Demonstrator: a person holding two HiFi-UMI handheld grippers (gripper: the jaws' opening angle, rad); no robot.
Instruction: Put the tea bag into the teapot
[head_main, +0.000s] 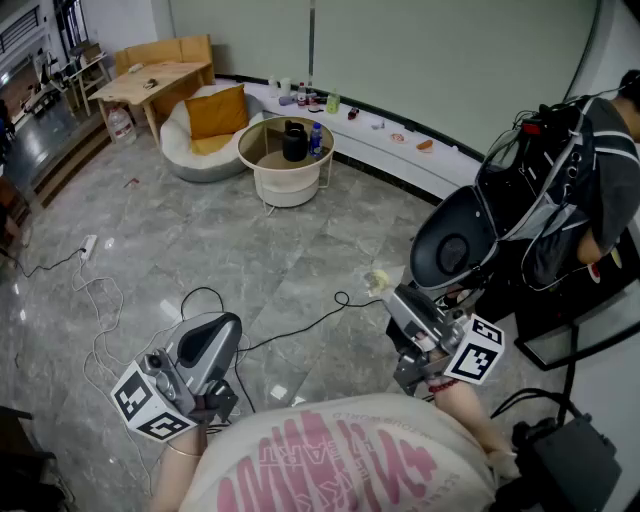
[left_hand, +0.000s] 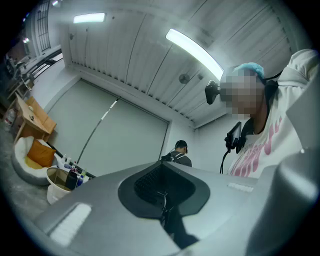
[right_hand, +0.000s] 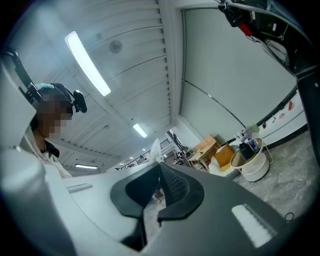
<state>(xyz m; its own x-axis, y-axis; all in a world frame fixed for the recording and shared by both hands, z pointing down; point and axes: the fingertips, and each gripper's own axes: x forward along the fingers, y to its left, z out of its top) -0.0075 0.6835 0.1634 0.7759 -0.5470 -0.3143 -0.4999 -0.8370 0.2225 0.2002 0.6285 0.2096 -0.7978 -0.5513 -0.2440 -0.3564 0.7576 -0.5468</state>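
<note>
While the right gripper (head_main: 388, 293) pinched the tea bag (right_hand: 155, 149) at its jaw tips, the bag appeared light and limp, best held by its edge; the left gripper (head_main: 230, 326) was closed, empty.

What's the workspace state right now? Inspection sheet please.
Surface: round side table, far across the floor.
Job's things: black teapot on that table; tea bag at the right gripper's tips.
Clutter: blue bottle beside the teapot.
Grippers: left gripper shut, empty; right gripper shut on the tea bag.
Cables: black cable and white cable on the floor.
Surroundings: beanbag, wooden table, person with backpack.
</note>
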